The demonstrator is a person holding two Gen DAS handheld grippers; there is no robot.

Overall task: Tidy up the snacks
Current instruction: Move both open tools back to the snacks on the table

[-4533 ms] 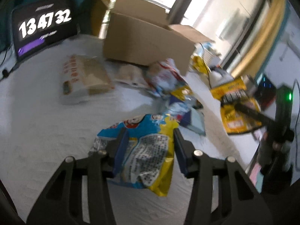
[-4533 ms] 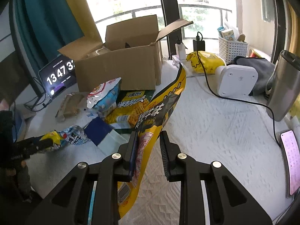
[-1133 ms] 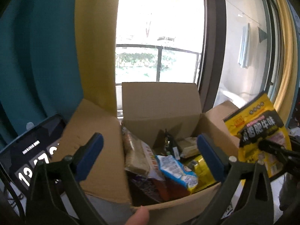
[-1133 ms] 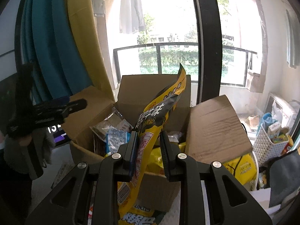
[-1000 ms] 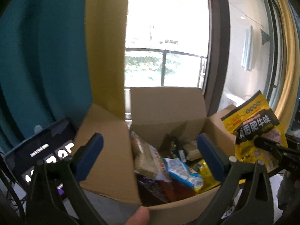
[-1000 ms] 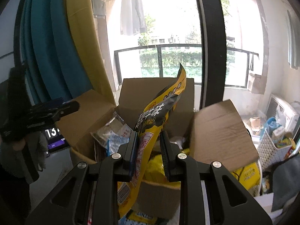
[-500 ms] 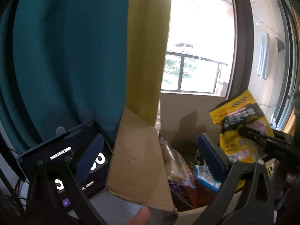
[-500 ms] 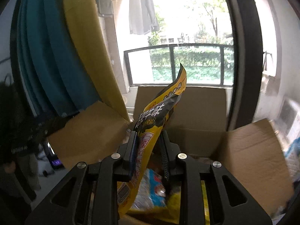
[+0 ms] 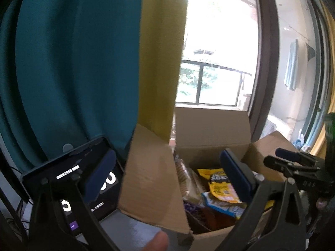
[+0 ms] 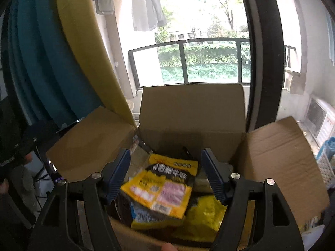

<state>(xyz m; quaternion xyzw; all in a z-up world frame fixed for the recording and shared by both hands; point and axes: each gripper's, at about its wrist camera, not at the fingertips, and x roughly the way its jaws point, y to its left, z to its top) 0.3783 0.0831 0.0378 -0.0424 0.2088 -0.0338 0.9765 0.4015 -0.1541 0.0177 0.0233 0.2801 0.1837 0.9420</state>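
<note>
Two claws hover over the open brown cardboard box (image 10: 192, 113), and the action is on the right. The right gripper (image 10: 165, 173) has its blue-padded jaws spreading apart, nothing pinched between them. Just below and ahead of that claw lies the yellow-and-black crinkly snack packet (image 10: 165, 186), flat on top of the other bags inside the box, free of both pads. A plain yellow bag (image 10: 205, 215) sits under the right-hand jaw. Over on the other side, the left gripper (image 9: 165, 173) is spread wide and empty, left of the box, its left pad in front of a black tablet clock (image 9: 69, 167). Deeper packets, blue and brownish, are too blurred to name.
</note>
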